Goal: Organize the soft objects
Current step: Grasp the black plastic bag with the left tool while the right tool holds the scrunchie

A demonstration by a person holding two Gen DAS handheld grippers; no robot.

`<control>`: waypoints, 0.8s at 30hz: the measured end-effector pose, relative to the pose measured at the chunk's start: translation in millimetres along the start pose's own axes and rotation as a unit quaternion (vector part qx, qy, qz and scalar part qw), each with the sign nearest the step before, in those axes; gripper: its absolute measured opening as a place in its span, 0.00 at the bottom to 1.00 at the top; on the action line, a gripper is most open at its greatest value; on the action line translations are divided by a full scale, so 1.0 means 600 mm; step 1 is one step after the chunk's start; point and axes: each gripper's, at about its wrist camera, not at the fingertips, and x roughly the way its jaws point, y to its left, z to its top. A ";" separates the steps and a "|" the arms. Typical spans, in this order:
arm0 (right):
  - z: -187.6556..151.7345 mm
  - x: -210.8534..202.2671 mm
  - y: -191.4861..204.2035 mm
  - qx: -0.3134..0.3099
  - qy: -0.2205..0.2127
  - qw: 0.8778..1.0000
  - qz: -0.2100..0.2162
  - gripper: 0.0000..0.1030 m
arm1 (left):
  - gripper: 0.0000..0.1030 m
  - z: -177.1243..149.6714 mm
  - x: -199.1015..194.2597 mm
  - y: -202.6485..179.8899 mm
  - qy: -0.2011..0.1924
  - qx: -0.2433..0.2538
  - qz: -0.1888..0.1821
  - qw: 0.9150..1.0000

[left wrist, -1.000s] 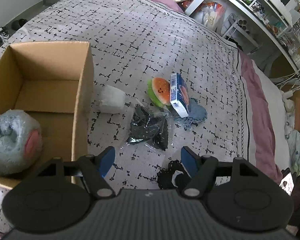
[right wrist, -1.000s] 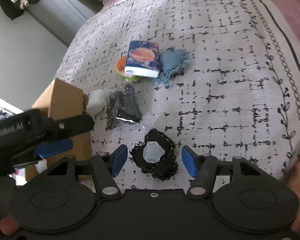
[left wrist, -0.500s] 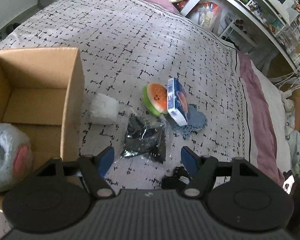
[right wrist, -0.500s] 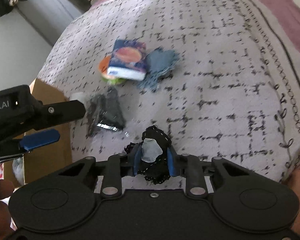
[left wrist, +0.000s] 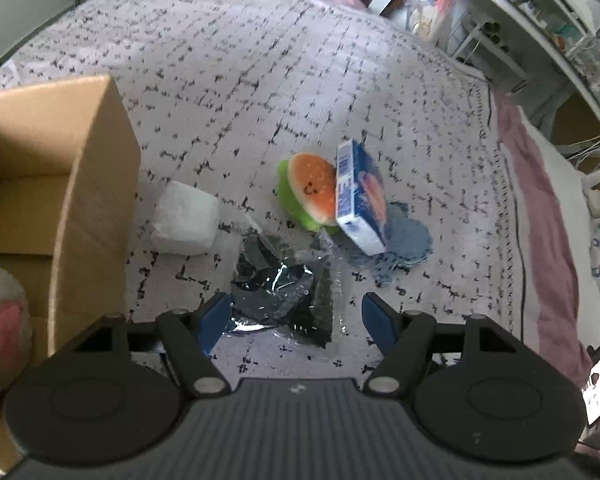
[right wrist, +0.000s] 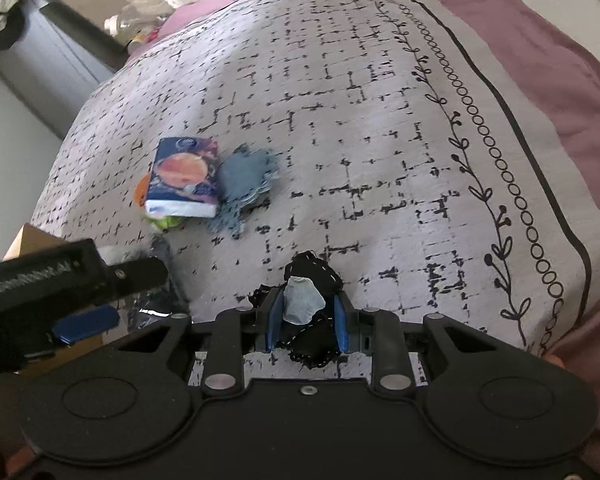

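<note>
**Two grippers, one catch made, one pending**

Two tools work near the open brown cardboard box. The right gripper, whose jaws have just been closing, is clenched on a black stitched fabric piece with a pale tag, on the side of the clutter away from the box. The left gripper stands released, straddling a crinkly clear plastic bag of black items just beside the box wall. A grey-and-pink plush already sits inside. Risk: the limp black fabric could slip free on lifting, and slick plastic may squirm out of a shallow pinch.
</note>
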 end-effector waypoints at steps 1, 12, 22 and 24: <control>0.001 0.001 -0.001 0.000 0.001 1.000 0.000 0.26 | 0.69 0.000 0.005 -0.001 0.003 0.000 0.002 1.000; 0.001 0.013 0.002 -0.009 0.010 1.000 0.000 0.31 | 0.72 0.006 0.045 -0.014 0.021 0.002 0.038 0.999; -0.002 -0.007 -0.005 0.000 -0.004 1.000 0.011 0.25 | 0.50 -0.006 0.006 -0.020 -0.008 0.003 0.017 1.000; -0.002 -0.014 -0.009 0.005 -0.007 1.000 0.015 0.25 | 0.47 -0.009 -0.008 -0.025 -0.014 0.009 0.014 1.000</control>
